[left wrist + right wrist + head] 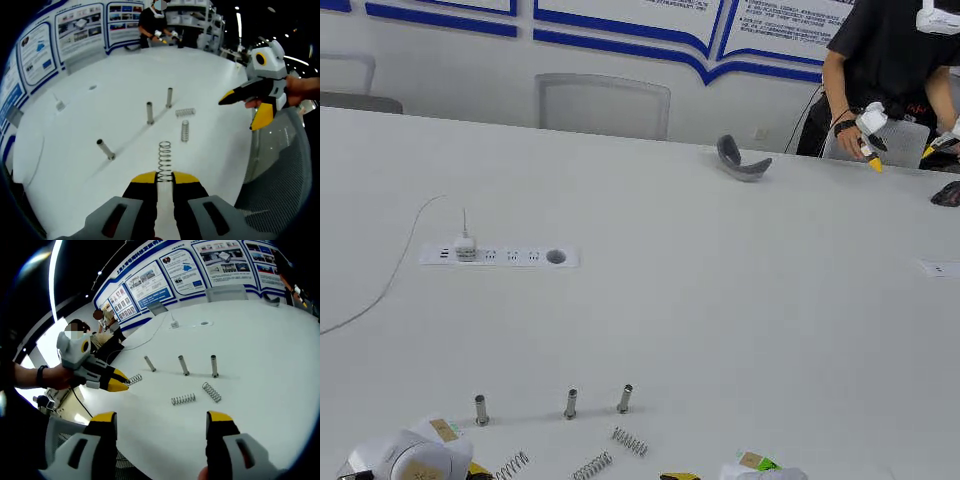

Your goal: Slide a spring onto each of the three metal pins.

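Observation:
Three upright metal pins [481, 409] [571, 403] [625, 398] stand in a row near the front of the white table. My left gripper [164, 176] is shut on the near end of a spring [164, 156], which points toward the pins [105, 149] [149, 113] [169, 97]. In the right gripper view the same left gripper [95, 372] holds that spring [133, 379] just left of the first pin [149, 363]. Two more springs [592, 465] [630, 441] lie flat in front of the pins. My right gripper [160, 417] is open and holds nothing, hovering at the table's front edge.
A white power strip [500, 256] with a plug and cable lies mid-table. A grey curved object [740, 160] sits at the far side. Across the table a person [885, 60] also holds grippers. Chairs stand behind.

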